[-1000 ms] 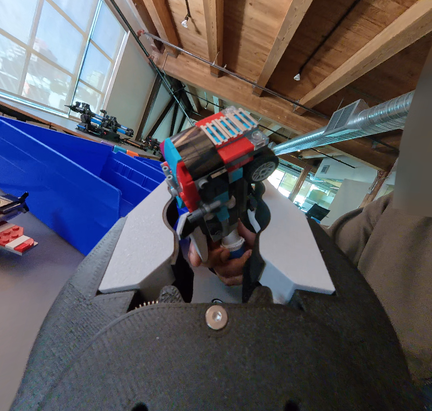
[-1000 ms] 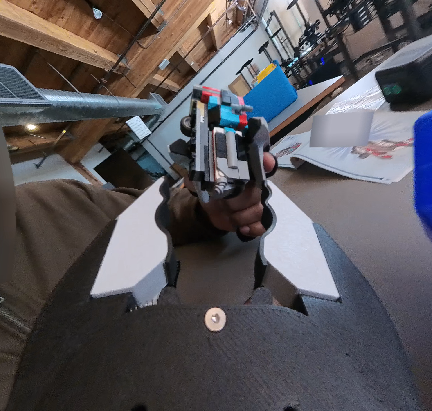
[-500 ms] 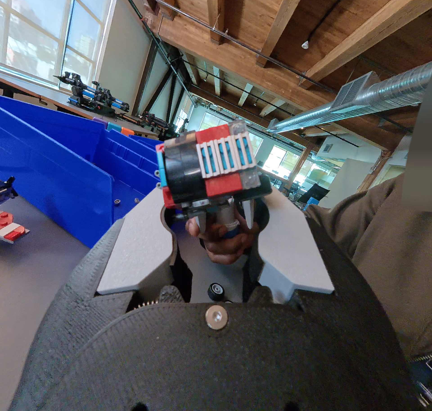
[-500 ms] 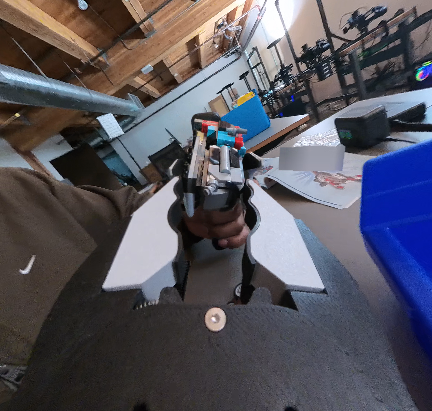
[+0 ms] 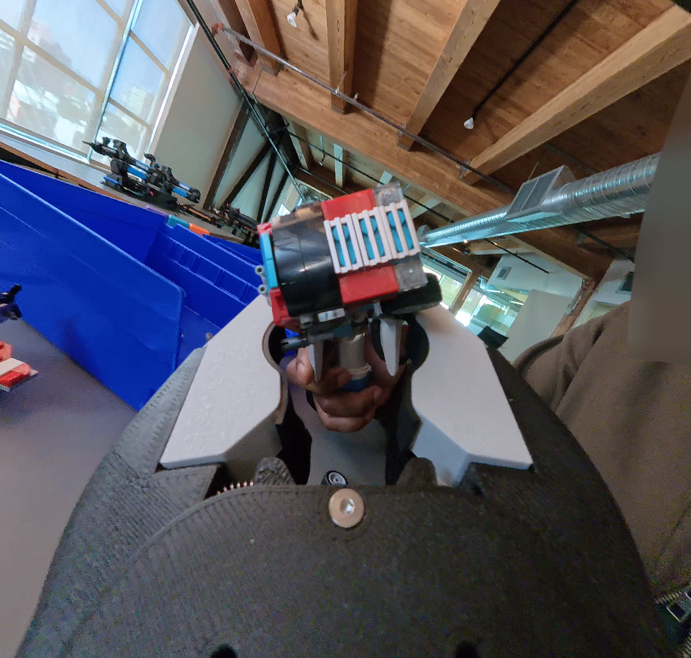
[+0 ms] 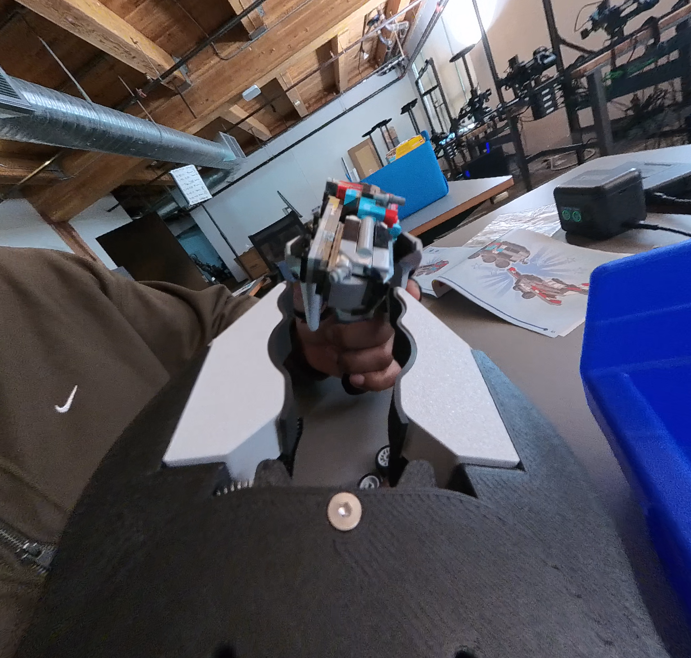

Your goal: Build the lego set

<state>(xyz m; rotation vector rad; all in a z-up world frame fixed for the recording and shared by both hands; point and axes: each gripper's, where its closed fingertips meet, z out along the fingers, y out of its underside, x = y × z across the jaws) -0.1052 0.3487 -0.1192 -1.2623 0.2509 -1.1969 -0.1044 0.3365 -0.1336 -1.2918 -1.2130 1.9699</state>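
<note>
On the grey surface (image 6: 523, 359) under timber ceiling beams (image 5: 561, 90), both tools, left tool (image 5: 346, 314) and right tool (image 6: 346, 296), pinch the brick-built truck (image 5: 340, 258), the right having narrowed since a second ago.

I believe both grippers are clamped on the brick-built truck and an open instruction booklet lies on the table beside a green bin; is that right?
Not quite: the bin is blue, as the right wrist view shows. The booklet does lie open on the table, and both grippers grip the truck.

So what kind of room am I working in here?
Looks like a robotics lab or workshop in a converted loft: exposed wood beams and a metal duct overhead, racks of robot rigs along the wall, and blue bins on grey tables.
</note>
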